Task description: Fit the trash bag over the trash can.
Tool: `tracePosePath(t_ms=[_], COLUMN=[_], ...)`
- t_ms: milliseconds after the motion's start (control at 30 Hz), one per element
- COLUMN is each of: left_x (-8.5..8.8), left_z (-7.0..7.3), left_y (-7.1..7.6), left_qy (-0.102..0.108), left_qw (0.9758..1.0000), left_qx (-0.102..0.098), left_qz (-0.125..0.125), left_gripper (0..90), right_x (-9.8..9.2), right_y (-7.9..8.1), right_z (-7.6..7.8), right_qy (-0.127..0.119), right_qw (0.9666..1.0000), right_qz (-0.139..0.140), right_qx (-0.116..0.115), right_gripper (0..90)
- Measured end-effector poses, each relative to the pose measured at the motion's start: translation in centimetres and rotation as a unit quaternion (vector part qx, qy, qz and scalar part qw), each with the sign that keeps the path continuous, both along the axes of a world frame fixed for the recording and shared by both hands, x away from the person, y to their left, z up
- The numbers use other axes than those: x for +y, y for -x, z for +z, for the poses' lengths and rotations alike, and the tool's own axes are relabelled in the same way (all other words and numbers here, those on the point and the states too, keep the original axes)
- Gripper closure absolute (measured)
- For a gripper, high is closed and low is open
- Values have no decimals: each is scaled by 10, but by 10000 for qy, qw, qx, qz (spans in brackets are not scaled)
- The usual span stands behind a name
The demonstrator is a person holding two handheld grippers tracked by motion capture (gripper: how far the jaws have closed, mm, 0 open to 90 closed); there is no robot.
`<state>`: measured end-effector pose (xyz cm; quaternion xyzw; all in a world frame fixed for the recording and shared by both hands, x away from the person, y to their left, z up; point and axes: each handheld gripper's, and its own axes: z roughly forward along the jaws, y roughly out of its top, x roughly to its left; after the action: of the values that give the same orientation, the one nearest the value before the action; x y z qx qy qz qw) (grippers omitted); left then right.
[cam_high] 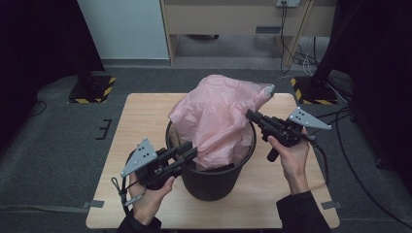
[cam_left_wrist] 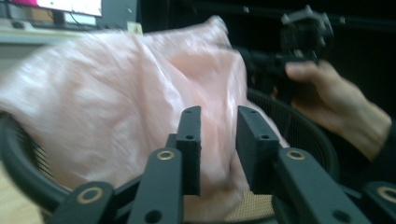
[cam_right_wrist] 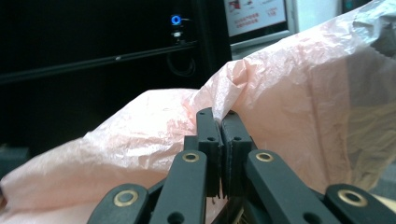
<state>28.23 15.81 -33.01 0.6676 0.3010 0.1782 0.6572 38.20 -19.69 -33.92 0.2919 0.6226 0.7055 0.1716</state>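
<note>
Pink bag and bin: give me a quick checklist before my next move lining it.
1. Right gripper pinching the pink bag: ok, jaws closed on a fold of film.
2. Left gripper gripping the bag: not ok, jaws apart, film lies between them unpinched.
3. Bag inside the black bin: partly ok, lower part sits in the bin, most billows above.
4. Bag edge folded over the bin rim: not ok, the rim shows bare at front.
5. Bin upright on the table: ok.
6. Tears in the film: cannot tell.
</note>
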Motion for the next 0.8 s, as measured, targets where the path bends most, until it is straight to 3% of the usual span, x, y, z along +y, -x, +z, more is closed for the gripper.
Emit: tracePosePath(t_ms=[167,367,800], left_x=[2,-9,-52], left_z=[15,30,51], left_y=[-4,-11,-17], left_qy=[75,39,-108], left_qw=[9999,9999,9998], left_qx=[-41,-28,-100], left_qz=[94,125,-141], left_gripper=[639,616,561], right_x=[-3,-7,1], right_y=[12,24,42], right_z=[-2,-4,-13], right_qy=[265,431,646], right_qw=[9987,9955,9906], right_qz=[198,467,845], right_qx=[-390,-697,-865], right_gripper=[887,889,890])
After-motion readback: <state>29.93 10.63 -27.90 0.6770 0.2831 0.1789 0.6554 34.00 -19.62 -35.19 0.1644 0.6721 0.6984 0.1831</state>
